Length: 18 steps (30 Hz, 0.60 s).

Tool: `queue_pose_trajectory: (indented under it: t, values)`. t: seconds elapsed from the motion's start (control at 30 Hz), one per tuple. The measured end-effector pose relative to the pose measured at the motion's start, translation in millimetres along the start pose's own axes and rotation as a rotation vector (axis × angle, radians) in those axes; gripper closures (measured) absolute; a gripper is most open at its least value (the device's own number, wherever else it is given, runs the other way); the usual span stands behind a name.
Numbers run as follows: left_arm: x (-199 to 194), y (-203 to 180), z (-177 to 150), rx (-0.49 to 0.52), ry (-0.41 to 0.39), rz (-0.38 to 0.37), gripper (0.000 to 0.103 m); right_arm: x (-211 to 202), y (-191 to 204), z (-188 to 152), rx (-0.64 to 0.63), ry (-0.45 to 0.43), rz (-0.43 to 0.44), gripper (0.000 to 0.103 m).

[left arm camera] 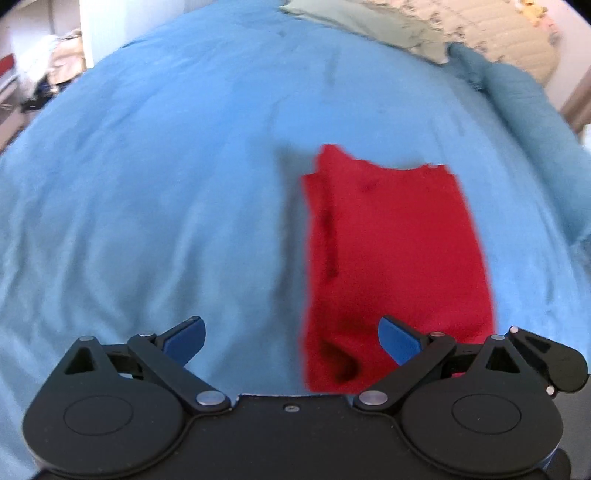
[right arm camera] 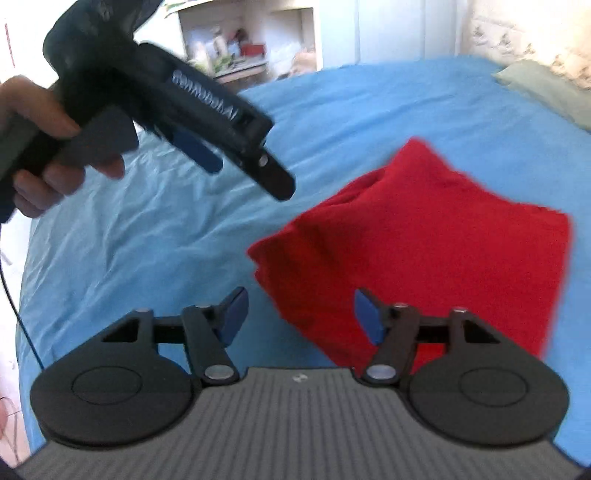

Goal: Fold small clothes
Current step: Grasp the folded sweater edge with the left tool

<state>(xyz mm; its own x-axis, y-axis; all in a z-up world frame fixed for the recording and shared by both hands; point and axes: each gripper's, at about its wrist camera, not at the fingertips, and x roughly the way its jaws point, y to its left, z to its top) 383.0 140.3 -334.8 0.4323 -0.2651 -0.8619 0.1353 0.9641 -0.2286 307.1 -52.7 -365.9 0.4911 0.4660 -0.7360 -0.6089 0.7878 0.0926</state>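
Note:
A red garment [left arm camera: 399,254] lies folded into a rough rectangle on a blue bedsheet [left arm camera: 166,184]. My left gripper [left arm camera: 291,338] is open and empty, hovering over the garment's near left edge. In the right wrist view the same red garment [right arm camera: 424,251] lies ahead and to the right. My right gripper [right arm camera: 301,315] is open and empty, just short of the garment's near corner. The left gripper [right arm camera: 255,162] also shows there, held in a hand at upper left, above the sheet and apart from the garment.
A blue pillow [left arm camera: 524,107] lies at the far right of the bed and a pale green cloth [left arm camera: 354,18] at the far edge. Shelves with clutter [right arm camera: 236,44] stand beyond the bed. A black cable [right arm camera: 11,295] hangs at the left.

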Motion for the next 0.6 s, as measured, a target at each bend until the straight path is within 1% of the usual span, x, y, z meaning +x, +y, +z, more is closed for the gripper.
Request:
queue_pose_trajectory:
  t: [0.03, 0.07, 0.1, 0.17, 0.23, 0.3, 0.37, 0.4, 0.47, 0.53, 0.6]
  values:
    - [2.9, -7.1, -0.7, 0.014, 0.005, -0.017, 0.001, -8.8, -5.2, -1.8, 0.013, 0.004, -0.025, 0.022]
    - [6.5, -15.1, -1.6, 0.038, 0.01, -0.017, 0.001, -15.4, -11.7, -2.4, 0.032, 0.009, -0.06, 0.022]
    - [11.9, -22.9, -3.1, 0.072, 0.013, 0.001, 0.001, -22.0, -20.7, -7.2, 0.054, 0.013, -0.113, 0.02]
    - [24.7, -33.1, -7.4, 0.12, 0.011, 0.069, 0.002, -26.6, -39.2, -15.9, 0.108, 0.026, -0.222, 0.018]
    - [38.2, -32.5, -14.4, 0.133, 0.028, 0.111, 0.003, -27.2, -62.3, -28.9, 0.207, 0.046, -0.293, 0.018]
    - [45.1, -24.5, -20.7, 0.106, 0.036, 0.149, 0.005, -27.3, -81.9, -45.7, 0.294, 0.066, -0.301, 0.018]
    - [49.5, -11.4, -28.0, 0.092, 0.035, 0.192, 0.004, -24.7, -94.9, -63.6, 0.326, 0.114, -0.334, 0.018]
    - [52.0, -6.1, -31.2, 0.087, 0.037, 0.206, 0.004, -26.9, -101.3, -72.6, 0.347, 0.122, -0.328, 0.018]
    - [57.9, 2.8, -36.7, 0.079, 0.038, 0.199, 0.002, -32.0, -109.0, -82.6, 0.408, 0.116, -0.293, 0.018]
    - [61.5, 5.1, -39.3, 0.084, 0.044, 0.204, 0.002, -34.2, -106.7, -80.7, 0.38, 0.135, -0.294, 0.017]
    - [54.0, 2.3, -36.2, 0.075, 0.04, 0.216, 0.002, -37.1, -104.7, -78.4, 0.351, 0.155, -0.297, 0.017]
